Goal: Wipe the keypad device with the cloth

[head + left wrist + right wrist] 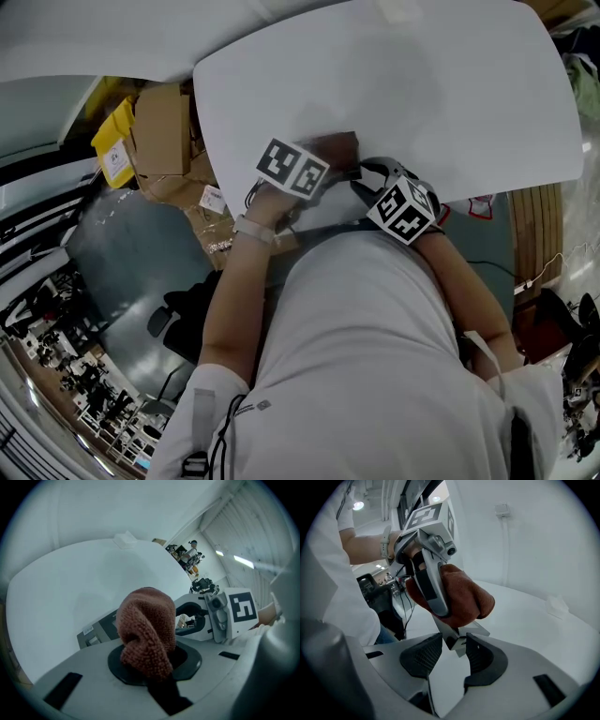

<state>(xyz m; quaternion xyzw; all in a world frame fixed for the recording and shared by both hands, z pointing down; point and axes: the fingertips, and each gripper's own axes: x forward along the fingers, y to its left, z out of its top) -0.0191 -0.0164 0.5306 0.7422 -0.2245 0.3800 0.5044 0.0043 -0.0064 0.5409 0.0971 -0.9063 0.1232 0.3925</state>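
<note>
Left gripper, tilted downward, pinches cloth; right gripper's fingers clamp keypad device.

A rounded white table fills the upper field above a grey floor. Cardboard boxes and a yellow packet are stacked beside its left edge, and a slatted wooden panel lies near its right. Behind the table rises a plain white wall bearing a small box with a thin conduit running down from it. Overhead, a ribbed ceiling carries strip lights, and a distant person stands among dark equipment.
</note>
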